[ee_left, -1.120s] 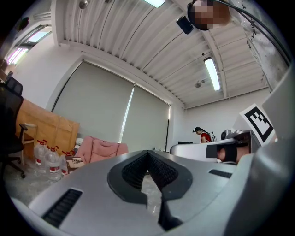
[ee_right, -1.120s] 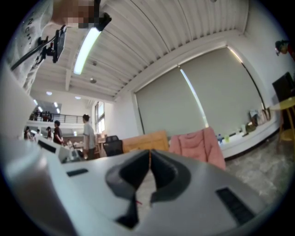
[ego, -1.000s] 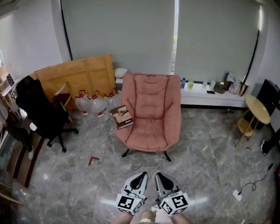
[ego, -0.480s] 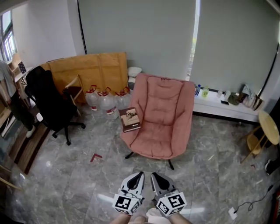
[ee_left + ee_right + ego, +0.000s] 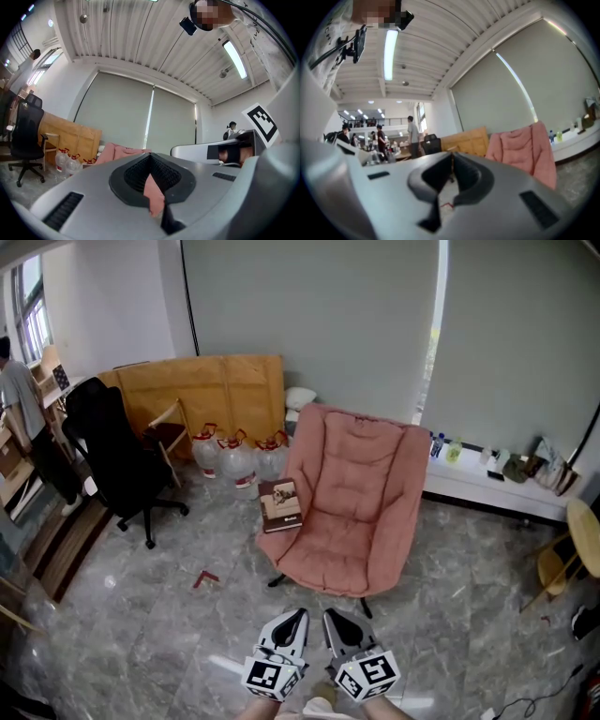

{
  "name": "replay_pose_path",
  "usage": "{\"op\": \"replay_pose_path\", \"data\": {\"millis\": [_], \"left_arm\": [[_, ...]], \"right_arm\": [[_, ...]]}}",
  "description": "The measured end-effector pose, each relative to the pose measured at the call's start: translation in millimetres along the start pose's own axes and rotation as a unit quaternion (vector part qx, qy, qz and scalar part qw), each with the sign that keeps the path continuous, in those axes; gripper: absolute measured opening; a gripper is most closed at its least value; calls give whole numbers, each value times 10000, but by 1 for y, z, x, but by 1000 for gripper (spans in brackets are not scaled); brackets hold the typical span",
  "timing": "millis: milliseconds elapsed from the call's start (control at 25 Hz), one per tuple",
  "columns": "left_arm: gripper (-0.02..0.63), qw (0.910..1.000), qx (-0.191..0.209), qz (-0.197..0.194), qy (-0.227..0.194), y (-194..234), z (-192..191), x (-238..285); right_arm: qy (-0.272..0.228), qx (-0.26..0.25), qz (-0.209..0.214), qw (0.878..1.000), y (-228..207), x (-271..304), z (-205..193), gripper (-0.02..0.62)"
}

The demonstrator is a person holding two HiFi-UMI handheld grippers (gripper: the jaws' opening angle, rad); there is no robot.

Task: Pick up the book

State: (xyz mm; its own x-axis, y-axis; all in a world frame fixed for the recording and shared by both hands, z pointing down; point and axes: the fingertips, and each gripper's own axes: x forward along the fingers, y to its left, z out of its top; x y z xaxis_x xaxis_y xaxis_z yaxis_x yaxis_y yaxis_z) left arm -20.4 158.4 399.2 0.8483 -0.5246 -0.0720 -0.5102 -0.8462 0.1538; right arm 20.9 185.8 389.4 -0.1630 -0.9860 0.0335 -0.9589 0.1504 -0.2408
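Book [image 5: 281, 505], brown with a pale picture on its cover, lies flat on the left edge of a pink armchair [image 5: 361, 493]. Water jugs [image 5: 236, 457], a black office chair [image 5: 117, 451] and cardboard [image 5: 211, 395] stand beyond. Grey marble floor [image 5: 169, 634] lies between it and the left tool [image 5: 296, 618] and right tool [image 5: 334, 618], both clenched and empty.

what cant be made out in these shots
Book cover print: too small, head view.
Book in the gripper views: not visible; the bodies of the left gripper and right gripper fill the lower halves.
Small items on the window ledge: too small to name, head view.
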Motion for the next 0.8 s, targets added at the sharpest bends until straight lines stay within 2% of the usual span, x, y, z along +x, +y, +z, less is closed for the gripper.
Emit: {"op": "replay_pose_path", "data": {"millis": [440, 800], "left_arm": [[21, 9999, 21, 86, 94, -14, -10, 23], [21, 9996, -16, 185, 209, 1, -19, 43]], "right_arm": [[127, 70, 190, 9997, -23, 1, -6, 14], [277, 81, 474, 9985, -29, 30, -15, 14]]}}
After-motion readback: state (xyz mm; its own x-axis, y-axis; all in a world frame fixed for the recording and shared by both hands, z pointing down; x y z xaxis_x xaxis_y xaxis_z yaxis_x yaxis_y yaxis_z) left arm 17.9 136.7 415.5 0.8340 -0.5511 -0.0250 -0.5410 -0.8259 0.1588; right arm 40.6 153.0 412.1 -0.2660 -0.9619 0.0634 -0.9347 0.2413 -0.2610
